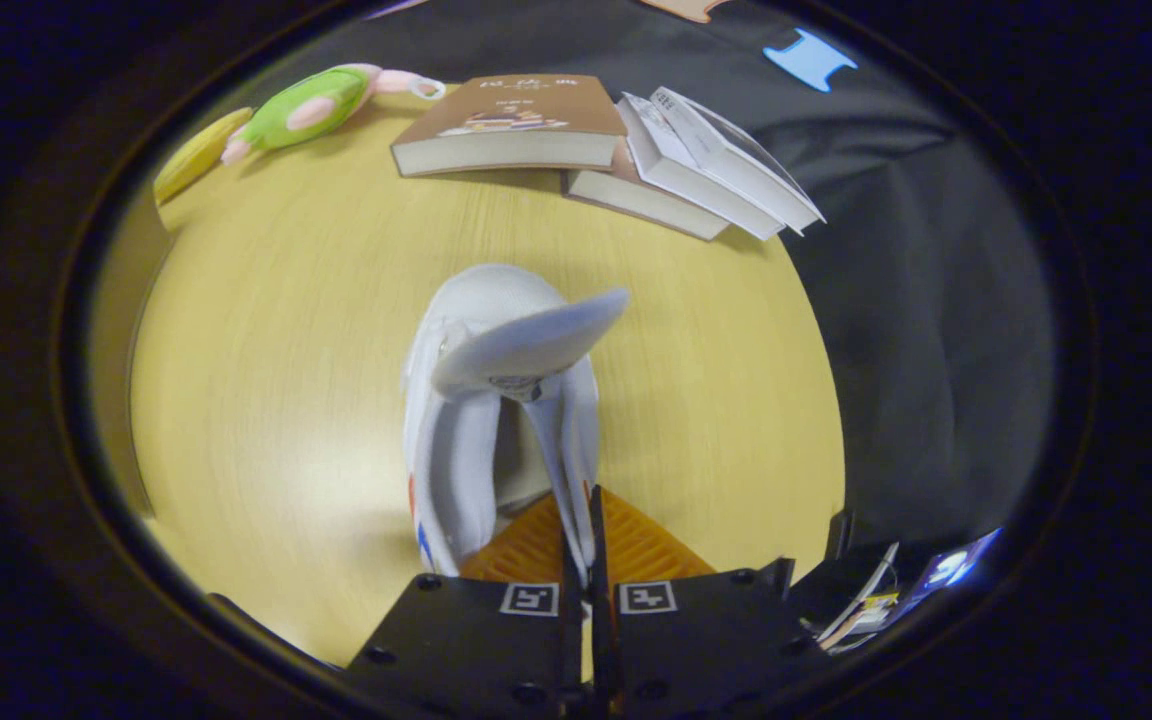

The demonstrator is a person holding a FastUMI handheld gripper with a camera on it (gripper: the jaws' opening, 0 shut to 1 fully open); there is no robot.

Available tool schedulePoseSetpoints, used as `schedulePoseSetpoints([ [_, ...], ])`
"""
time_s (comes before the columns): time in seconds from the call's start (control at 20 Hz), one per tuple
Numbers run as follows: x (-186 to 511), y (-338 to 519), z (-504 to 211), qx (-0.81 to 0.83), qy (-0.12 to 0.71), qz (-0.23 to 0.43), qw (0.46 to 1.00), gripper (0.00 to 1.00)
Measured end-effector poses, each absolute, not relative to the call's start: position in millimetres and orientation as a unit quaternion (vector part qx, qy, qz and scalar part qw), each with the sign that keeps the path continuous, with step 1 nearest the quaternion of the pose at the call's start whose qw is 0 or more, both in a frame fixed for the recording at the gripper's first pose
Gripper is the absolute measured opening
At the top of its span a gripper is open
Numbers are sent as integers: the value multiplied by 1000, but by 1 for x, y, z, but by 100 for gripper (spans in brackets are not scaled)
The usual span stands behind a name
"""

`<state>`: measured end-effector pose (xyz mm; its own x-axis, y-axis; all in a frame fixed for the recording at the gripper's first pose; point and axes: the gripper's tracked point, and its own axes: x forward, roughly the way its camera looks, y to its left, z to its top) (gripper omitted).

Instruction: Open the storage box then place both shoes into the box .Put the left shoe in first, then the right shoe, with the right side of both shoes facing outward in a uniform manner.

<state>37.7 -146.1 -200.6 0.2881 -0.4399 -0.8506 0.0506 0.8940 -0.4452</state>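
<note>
Light characters are printed across the top of the cover of the brown book, but they are too small and blurred to be read. A small dark mark is carried on the underside of the raised tongue of the white shoe, and it cannot be made out either. Two square black-and-white coded markers are fixed on the gripper, one on each finger block just behind the fingers, which are closed on the rim of the shoe's opening; no letters or numbers are borne by them.
</note>
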Motion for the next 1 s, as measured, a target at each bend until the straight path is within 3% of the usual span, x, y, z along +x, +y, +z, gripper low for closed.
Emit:
schedulePoseSetpoints([
  [0.3,47,-142,-188,-82,530,-190,822,4],
  [0.55,35,-154,-168,-81,518,-225,822,4],
  [1.0,32,-109,-68,-109,456,-239,850,4],
])
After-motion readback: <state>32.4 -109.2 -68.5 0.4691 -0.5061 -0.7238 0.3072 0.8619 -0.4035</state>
